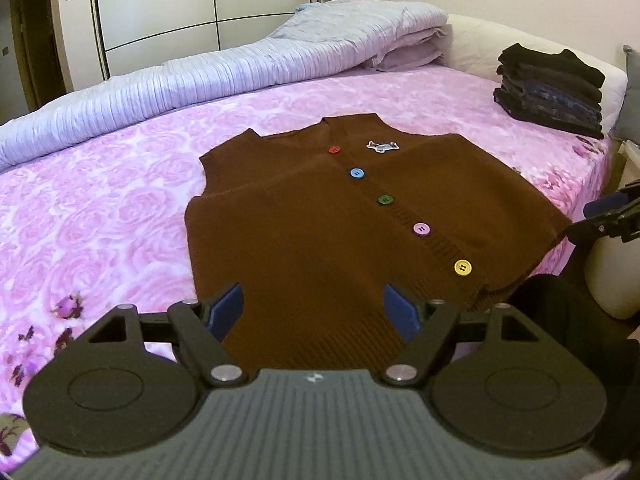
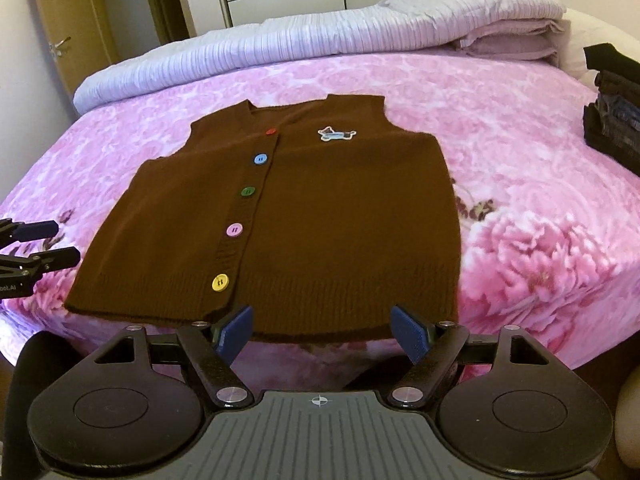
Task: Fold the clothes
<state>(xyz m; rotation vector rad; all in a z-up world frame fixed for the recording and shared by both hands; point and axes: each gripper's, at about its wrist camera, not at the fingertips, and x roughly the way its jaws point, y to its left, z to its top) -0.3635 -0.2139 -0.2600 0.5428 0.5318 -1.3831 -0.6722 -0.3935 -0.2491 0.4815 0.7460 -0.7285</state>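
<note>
A brown knitted vest point(image 1: 320, 216) with several coloured buttons and a small dog patch lies flat and spread out on the pink floral bed point(image 1: 100, 200). It also shows in the right wrist view point(image 2: 320, 208). My left gripper point(image 1: 318, 314) is open and empty, just above the vest's hem on its left half. My right gripper point(image 2: 326, 330) is open and empty, at the hem on the right half, by the bed's near edge. Each gripper shows at the edge of the other's view.
A stack of folded dark clothes point(image 1: 552, 88) sits at the far right of the bed, also in the right wrist view point(image 2: 616, 108). A rolled lilac duvet point(image 1: 200, 76) and pillows lie along the far side. Wardrobe doors stand behind.
</note>
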